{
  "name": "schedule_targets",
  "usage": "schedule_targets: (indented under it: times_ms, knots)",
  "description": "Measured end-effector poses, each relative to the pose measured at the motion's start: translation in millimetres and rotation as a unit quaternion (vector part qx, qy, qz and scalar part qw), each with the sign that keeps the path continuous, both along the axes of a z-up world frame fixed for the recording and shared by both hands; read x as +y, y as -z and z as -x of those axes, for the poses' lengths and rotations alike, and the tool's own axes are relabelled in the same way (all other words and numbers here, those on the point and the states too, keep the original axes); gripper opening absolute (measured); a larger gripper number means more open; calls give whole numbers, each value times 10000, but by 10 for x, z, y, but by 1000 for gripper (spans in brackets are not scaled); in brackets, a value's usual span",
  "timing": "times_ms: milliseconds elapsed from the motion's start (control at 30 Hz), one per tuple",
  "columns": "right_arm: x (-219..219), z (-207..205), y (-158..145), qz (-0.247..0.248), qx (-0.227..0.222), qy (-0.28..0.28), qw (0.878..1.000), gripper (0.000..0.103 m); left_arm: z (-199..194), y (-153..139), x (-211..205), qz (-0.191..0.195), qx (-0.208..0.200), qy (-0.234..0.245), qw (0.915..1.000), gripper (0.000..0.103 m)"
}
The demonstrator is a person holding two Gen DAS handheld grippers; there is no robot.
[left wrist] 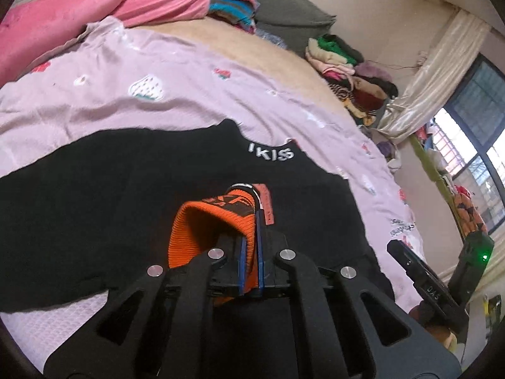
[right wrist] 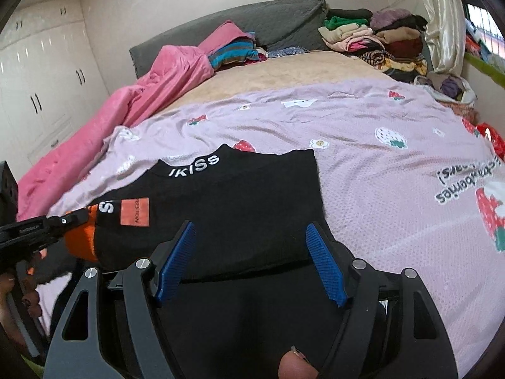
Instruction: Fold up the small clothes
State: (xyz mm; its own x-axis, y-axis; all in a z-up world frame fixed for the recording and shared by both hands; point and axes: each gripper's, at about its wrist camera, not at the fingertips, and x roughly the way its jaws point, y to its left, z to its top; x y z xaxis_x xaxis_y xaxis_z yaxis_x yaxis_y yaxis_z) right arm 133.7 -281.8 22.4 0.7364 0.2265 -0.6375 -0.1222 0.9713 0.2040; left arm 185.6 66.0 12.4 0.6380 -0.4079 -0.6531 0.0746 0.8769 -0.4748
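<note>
A black sweater with white "IKISS" lettering at its collar lies flat on the bed. One sleeve ends in an orange ribbed cuff and carries an orange patch. My left gripper is shut on that cuff and holds it lifted over the sweater's body. From the right wrist view the left gripper shows at the left edge with the cuff hanging in it. My right gripper is open just above the sweater's lower part, with nothing pinched between its blue pads.
The sweater rests on a lilac strawberry-print sheet. A pink blanket is bunched along the left side. Piles of clothes sit at the far right by a grey headboard. White wardrobes stand left; a window is at the right.
</note>
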Motion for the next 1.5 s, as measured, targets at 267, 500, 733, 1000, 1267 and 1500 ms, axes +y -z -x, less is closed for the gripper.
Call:
schedule_targets:
  times_ms: [267, 500, 733, 1000, 1267, 1500]
  knots:
    - [223, -207, 48, 404, 105, -199, 9989, 72, 93, -127, 77, -612, -339, -497, 9963, 9]
    - [404, -311, 130, 599, 217, -464, 9969, 72, 20, 9, -152, -847, -158, -100, 9962, 15]
    - [432, -371, 284, 707, 465, -597, 9946, 72, -102, 536, -229, -953, 836, 109, 9919, 24]
    - [204, -523, 629, 952, 1214, -215, 9878, 73, 21, 518, -299, -1304, 671, 167, 9890, 28]
    - [83, -390, 578, 513, 1040, -186, 9931, 79, 108, 481, -303, -1313, 541, 172, 9897, 31]
    - [-52, -135, 425, 213, 731, -69, 9971, 89, 238, 392, -250, -1200, 372, 70, 9921, 45]
